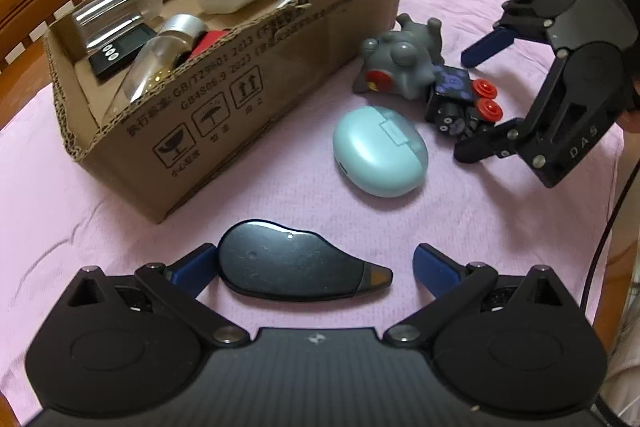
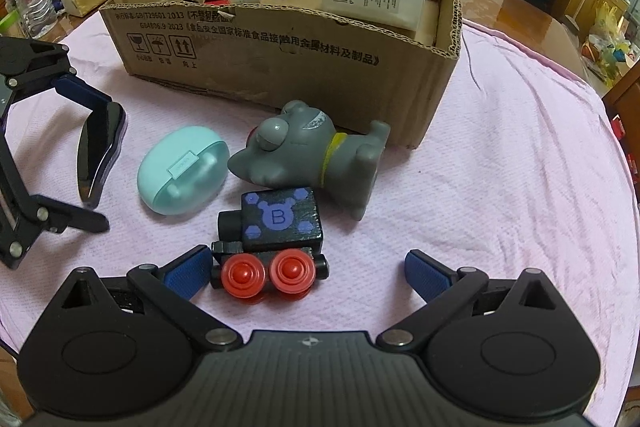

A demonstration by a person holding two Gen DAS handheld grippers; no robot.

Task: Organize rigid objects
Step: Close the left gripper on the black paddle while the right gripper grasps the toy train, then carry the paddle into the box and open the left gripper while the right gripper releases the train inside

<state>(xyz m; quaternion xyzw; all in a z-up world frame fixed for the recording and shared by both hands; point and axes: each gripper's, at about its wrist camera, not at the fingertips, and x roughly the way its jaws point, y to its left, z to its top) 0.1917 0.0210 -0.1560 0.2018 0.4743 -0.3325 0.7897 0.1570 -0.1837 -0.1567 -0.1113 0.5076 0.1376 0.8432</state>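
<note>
Landmark: cardboard box (image 1: 256, 75), already holding bottles, a jar and a small scale. Four items still out on the pink cloth (image 1: 460, 211) in front of its printed long wall. Left gripper (image 1: 316, 263) jaws apart, straddling a dark glossy teardrop-shaped case (image 1: 292, 263), farthest from the box; left pad touching or nearly so, right pad clear. Judging it light, hard shell, slippery, tapered: grip across the fat middle, not the thin metal tip. Right gripper (image 2: 308, 269) also spread, around a black toy train (image 2: 272, 247) with red wheels and a purple "B". Probably wooden, stiff, wheels may roll, so clamp the block body. Mint earbud case (image 1: 380, 151) and grey rubbery dog toy (image 1: 400, 63) lie between, dog nearest the box wall.
</note>
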